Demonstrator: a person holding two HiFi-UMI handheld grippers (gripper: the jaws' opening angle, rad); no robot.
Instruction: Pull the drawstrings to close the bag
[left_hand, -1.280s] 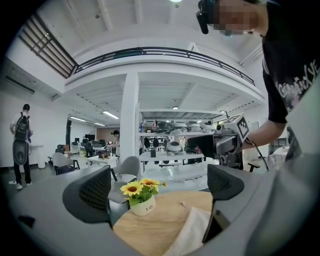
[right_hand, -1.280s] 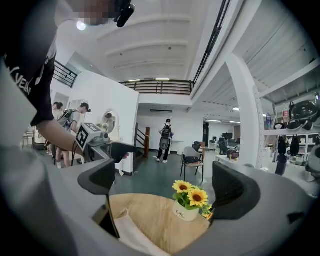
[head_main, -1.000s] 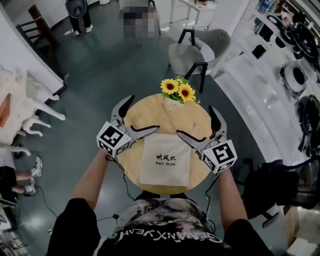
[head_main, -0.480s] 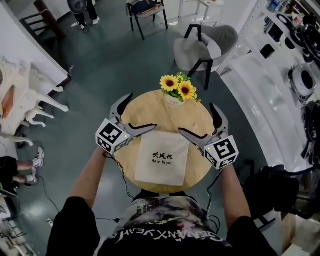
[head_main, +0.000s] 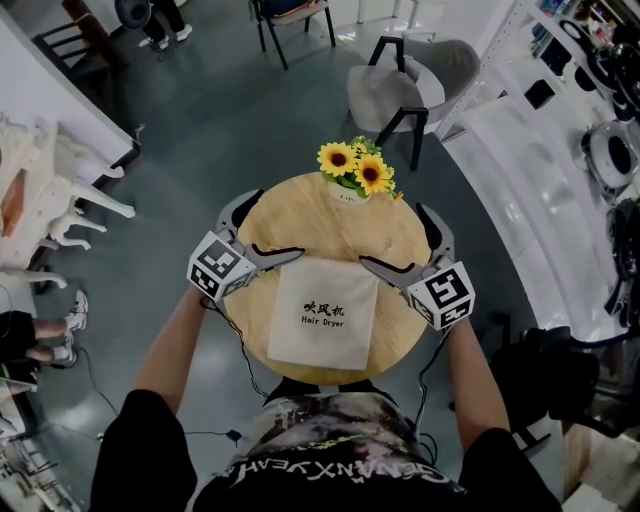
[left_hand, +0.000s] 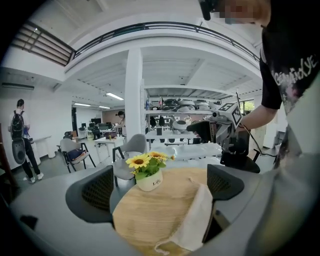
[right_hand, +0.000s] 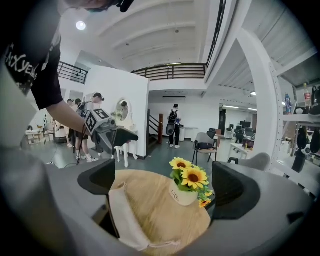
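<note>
A cream drawstring bag (head_main: 322, 313) printed "Hair Dryer" lies flat on the round wooden table (head_main: 330, 218), its mouth toward the flowers. My left gripper (head_main: 262, 226) stands open at the bag's upper left corner; the bag's edge (left_hand: 192, 220) and a cord loop (left_hand: 162, 246) lie under its right jaw. My right gripper (head_main: 398, 240) stands open at the bag's upper right corner, with the bag's edge (right_hand: 125, 217) and a cord (right_hand: 162, 244) by its left jaw. Neither holds anything.
A white pot of sunflowers (head_main: 353, 174) stands at the table's far edge, between the two grippers. A grey chair (head_main: 400, 92) is behind the table, a white counter (head_main: 530, 190) to the right. People stand farther off in the room.
Both grippers have shifted slightly toward the bag's upper corners and lowered; the view has steadied. The bag has not moved.
</note>
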